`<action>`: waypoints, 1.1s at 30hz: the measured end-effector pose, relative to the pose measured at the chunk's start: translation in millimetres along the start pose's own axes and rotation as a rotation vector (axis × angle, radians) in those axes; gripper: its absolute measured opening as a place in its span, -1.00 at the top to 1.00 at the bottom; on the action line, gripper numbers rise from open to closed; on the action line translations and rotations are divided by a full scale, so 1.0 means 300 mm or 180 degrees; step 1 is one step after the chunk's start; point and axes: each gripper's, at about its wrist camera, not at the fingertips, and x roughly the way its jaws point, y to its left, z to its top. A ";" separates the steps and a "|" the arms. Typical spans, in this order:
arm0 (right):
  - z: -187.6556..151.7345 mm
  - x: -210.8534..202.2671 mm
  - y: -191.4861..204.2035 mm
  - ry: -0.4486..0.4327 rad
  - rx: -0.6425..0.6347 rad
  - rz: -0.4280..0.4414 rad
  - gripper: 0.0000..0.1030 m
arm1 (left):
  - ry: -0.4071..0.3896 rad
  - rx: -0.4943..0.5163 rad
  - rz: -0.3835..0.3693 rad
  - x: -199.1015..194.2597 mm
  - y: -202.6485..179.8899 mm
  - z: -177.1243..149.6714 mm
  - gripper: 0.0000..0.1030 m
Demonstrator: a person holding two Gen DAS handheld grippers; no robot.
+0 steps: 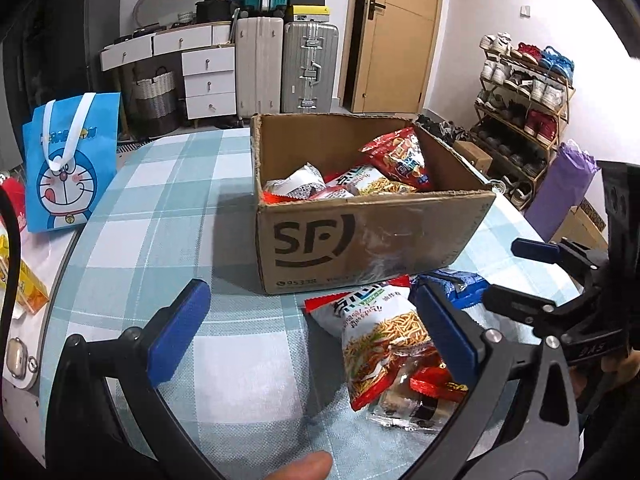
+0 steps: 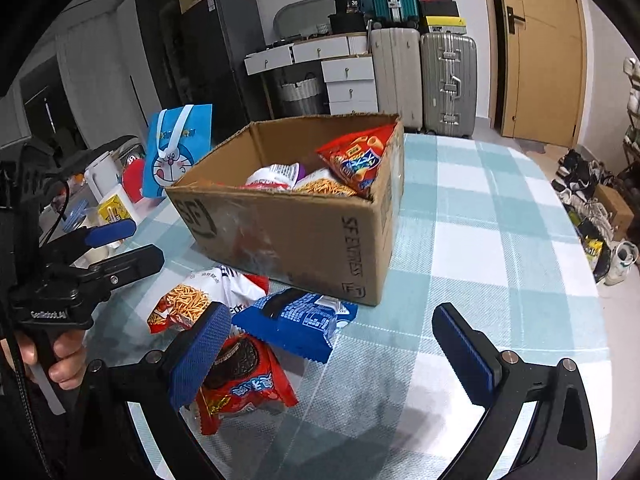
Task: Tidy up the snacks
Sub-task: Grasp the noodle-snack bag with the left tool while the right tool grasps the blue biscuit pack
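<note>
An open cardboard SF box [image 1: 360,236] [image 2: 304,232] stands on the checked tablecloth. It holds several snack bags, among them a red chip bag [image 1: 400,156] [image 2: 358,160]. In front of the box lie a noodle-snack bag [image 1: 380,336] [image 2: 188,304], a blue packet [image 1: 456,284] [image 2: 296,320] and a red cookie packet [image 1: 436,386] [image 2: 248,388]. My left gripper [image 1: 314,332] [image 2: 132,246] is open just left of the noodle bag. My right gripper [image 2: 334,356] [image 1: 506,276] is open, its left pad [image 2: 204,360] over the cookie packet. Neither holds anything.
A blue cartoon gift bag [image 1: 68,164] [image 2: 176,156] stands beyond the table's left edge, near a yellow carton [image 2: 114,208]. Suitcases [image 1: 308,68], white drawers [image 1: 208,80] and a door [image 1: 400,32] line the back wall. A shoe rack [image 1: 524,108] stands at right.
</note>
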 end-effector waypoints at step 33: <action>-0.018 0.142 -0.125 0.0337 0.0599 0.0108 -0.99 | 0.0135 -0.0069 0.0073 0.067 0.040 -0.015 -0.99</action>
